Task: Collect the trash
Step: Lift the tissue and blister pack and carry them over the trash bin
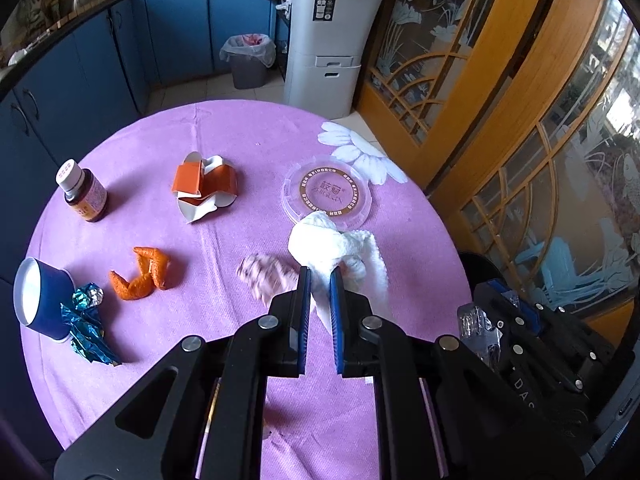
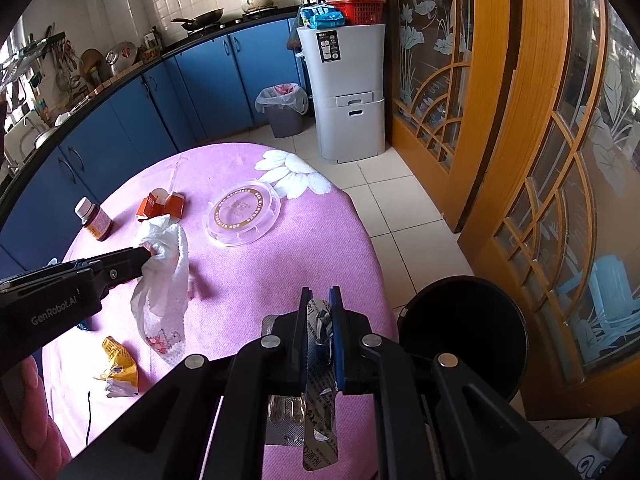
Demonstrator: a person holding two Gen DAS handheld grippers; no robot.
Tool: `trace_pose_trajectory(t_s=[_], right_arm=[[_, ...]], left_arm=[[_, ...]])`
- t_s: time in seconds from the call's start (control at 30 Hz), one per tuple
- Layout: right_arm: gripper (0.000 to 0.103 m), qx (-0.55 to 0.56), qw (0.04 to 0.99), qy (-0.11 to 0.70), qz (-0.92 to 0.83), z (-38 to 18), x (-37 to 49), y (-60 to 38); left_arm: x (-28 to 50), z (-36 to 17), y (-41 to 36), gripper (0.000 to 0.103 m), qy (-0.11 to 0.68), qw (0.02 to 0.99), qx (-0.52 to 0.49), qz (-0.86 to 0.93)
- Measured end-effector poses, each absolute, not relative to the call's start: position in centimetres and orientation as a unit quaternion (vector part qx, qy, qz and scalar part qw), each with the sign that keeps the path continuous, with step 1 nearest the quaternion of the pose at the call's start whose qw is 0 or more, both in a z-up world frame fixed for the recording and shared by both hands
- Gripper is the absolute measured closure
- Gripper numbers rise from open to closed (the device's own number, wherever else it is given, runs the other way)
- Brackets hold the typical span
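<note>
My left gripper [image 1: 320, 276] is shut on a white paper towel [image 1: 336, 248] and holds it above the pink tablecloth [image 1: 240, 140]; the towel [image 2: 164, 264] hangs from it in the right wrist view. My right gripper [image 2: 320, 296] is shut on a silver blister pack [image 2: 318, 360] near the table's right edge, beside a black bin [image 2: 464, 332] on the floor. On the table lie orange peel [image 1: 142, 274], a torn orange carton [image 1: 204, 186], a blue paper cup [image 1: 40, 304], blue foil wrapper [image 1: 88, 324] and a crumpled pink paper [image 1: 266, 276].
A brown medicine bottle [image 1: 84, 194] and a clear round lid [image 1: 326, 194] sit on the table. A yellow wrapper [image 2: 118, 368] lies at the near left. A lined grey bin [image 2: 282, 110] and a white cabinet [image 2: 344, 92] stand on the floor beyond.
</note>
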State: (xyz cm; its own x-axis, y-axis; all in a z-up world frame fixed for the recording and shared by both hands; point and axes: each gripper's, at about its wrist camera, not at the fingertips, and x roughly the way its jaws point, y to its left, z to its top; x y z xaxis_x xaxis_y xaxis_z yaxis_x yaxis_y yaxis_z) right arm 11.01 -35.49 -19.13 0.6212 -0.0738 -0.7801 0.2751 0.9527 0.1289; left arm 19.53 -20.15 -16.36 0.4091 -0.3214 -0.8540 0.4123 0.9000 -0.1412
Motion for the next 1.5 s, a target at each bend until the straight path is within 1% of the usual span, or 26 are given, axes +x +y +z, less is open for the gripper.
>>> trace_pose_trajectory(t_s=[0.27,0.47,0.9,1.2,1.27,1.33,1.5], right_arm=[[0.094,0.125,0.892,0.42,-0.11,-19.3,10.7,-36.2],[0.094,0.137,0.89,0.414,-0.131,-19.1,9.6,-38.3],[0.094,0.173,0.875,0.407,-0.196,-20.1,6.8,-45.9],[0.093,0.202,0.86,0.418,-0.212,-22.1,6.3,-50.1],[0.092,0.203,0.861,0.419,-0.206,-22.6,6.4,-50.7],[0.092,0.193,0.859,0.42,-0.218,-22.9,6.4,-51.2],[0.092,0.21,0.853,0.421,-0.226,-23.8,6.0,-52.8]], left_arm=[[19.3,-16.2,-21.4,0.092,0.499,0.833,0.053,-0.235],[18.5,-15.9,-24.2,0.092,0.492,0.828,0.071,-0.26],[16.1,-15.3,-33.3,0.092,0.474,0.812,0.124,-0.316],[15.3,-16.6,-39.5,0.092,0.475,0.797,0.163,-0.336],[15.3,-16.9,-40.7,0.092,0.478,0.792,0.169,-0.34],[15.3,-17.2,-41.7,0.092,0.48,0.789,0.173,-0.341],[15.7,-17.9,-43.5,0.092,0.497,0.777,0.172,-0.346]])
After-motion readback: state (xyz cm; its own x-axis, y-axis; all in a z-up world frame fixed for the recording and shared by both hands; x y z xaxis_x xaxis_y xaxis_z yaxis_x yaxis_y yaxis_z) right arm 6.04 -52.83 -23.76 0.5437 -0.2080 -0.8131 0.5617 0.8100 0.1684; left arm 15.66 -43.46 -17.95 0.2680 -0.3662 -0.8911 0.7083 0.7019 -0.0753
